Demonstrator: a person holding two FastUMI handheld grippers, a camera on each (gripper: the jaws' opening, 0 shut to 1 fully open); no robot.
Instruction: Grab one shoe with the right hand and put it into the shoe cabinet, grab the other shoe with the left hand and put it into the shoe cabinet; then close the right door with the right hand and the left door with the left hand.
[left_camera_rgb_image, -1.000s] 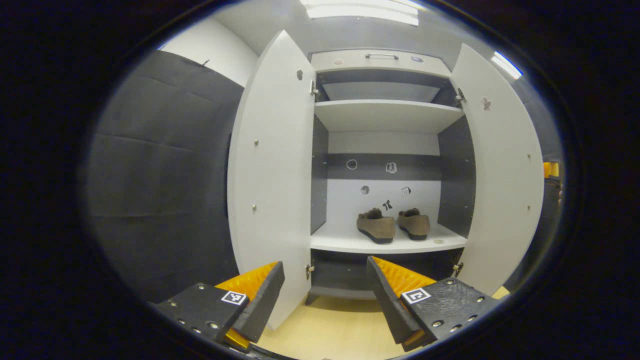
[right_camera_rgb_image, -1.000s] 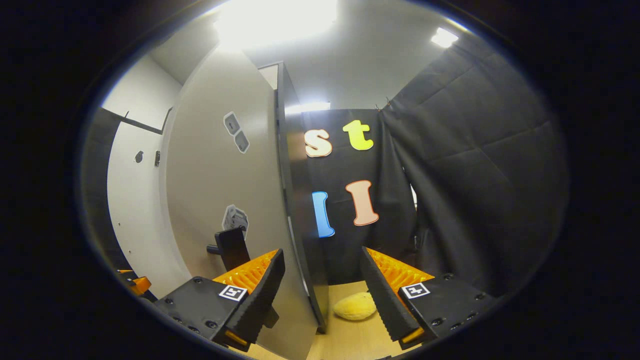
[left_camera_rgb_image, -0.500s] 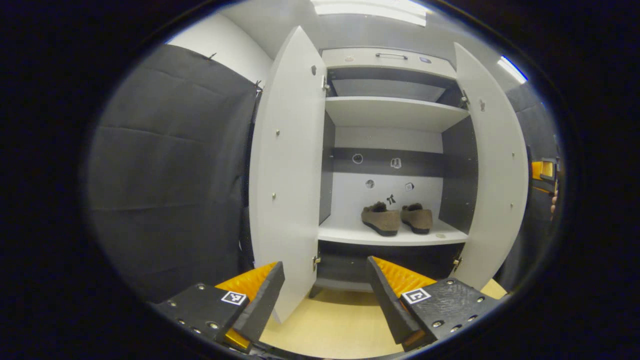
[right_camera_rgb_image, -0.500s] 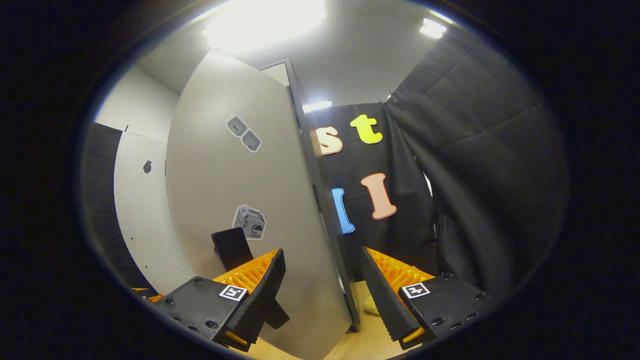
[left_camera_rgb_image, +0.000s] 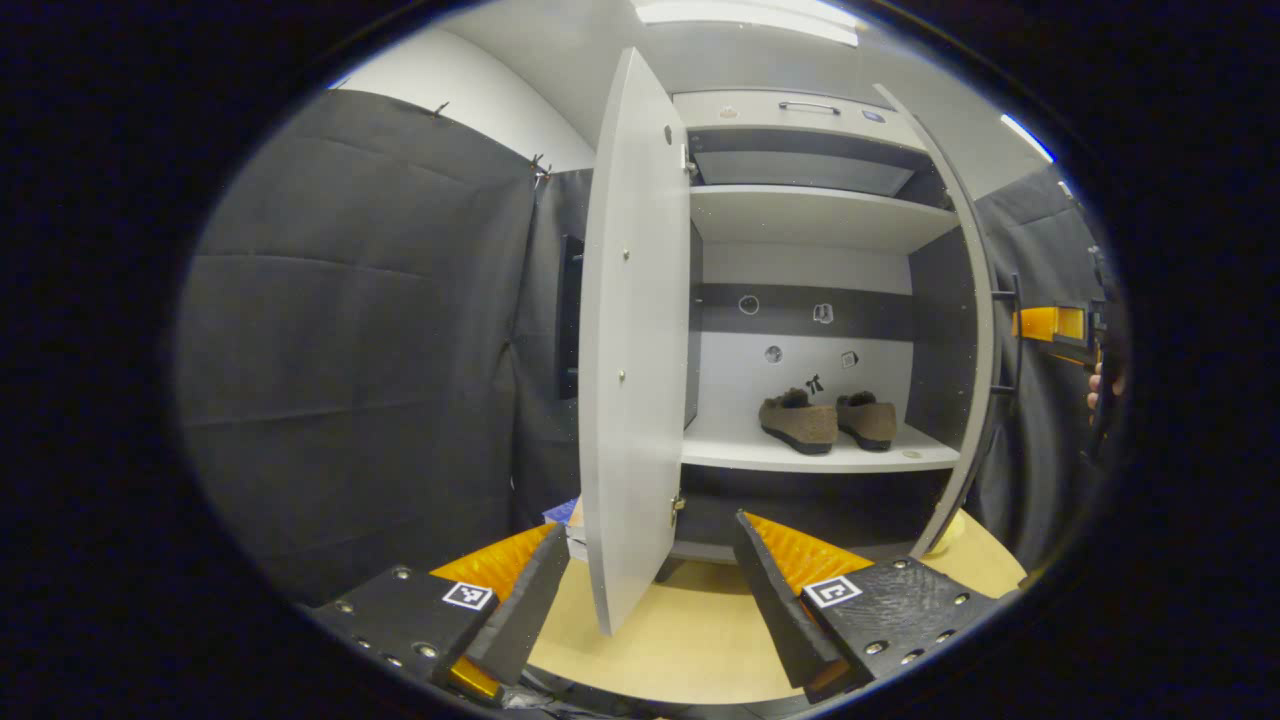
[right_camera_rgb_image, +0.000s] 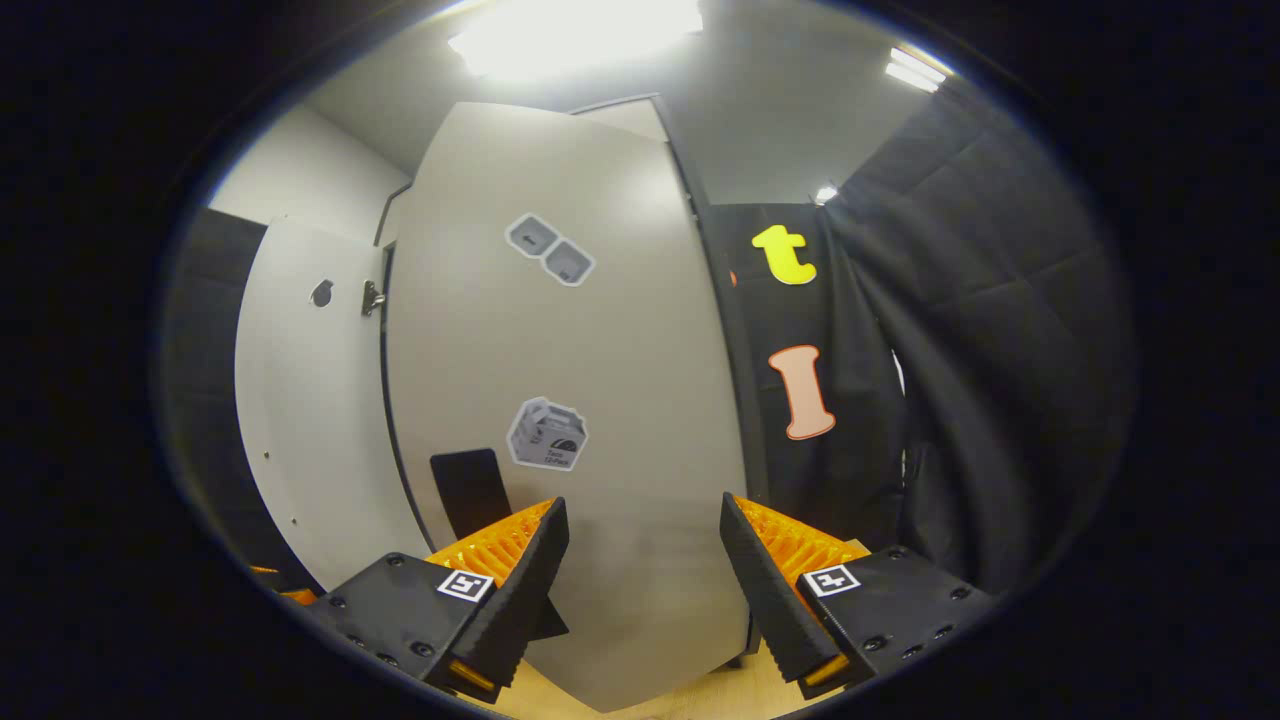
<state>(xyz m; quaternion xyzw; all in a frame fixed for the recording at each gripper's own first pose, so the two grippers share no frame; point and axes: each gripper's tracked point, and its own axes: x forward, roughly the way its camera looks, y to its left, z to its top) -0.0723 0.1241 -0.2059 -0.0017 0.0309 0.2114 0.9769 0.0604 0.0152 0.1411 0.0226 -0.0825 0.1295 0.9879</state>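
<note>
Squarely before spread fingers (right_camera_rgb_image: 520, 570): right door (right_camera_rgb_image: 560, 400).

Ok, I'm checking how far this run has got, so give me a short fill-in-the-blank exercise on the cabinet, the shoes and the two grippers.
1. The two brown shoes sit side by side on the cabinet's ____ shelf.
2. The left door stands ____, its edge turned toward the left gripper.
3. The right gripper has its jaws ____, with the outer face of the right door close in front of them.
4. A yellow object lies on the ____ by the right door's foot.

Missing words: lower; open; open; floor
</note>
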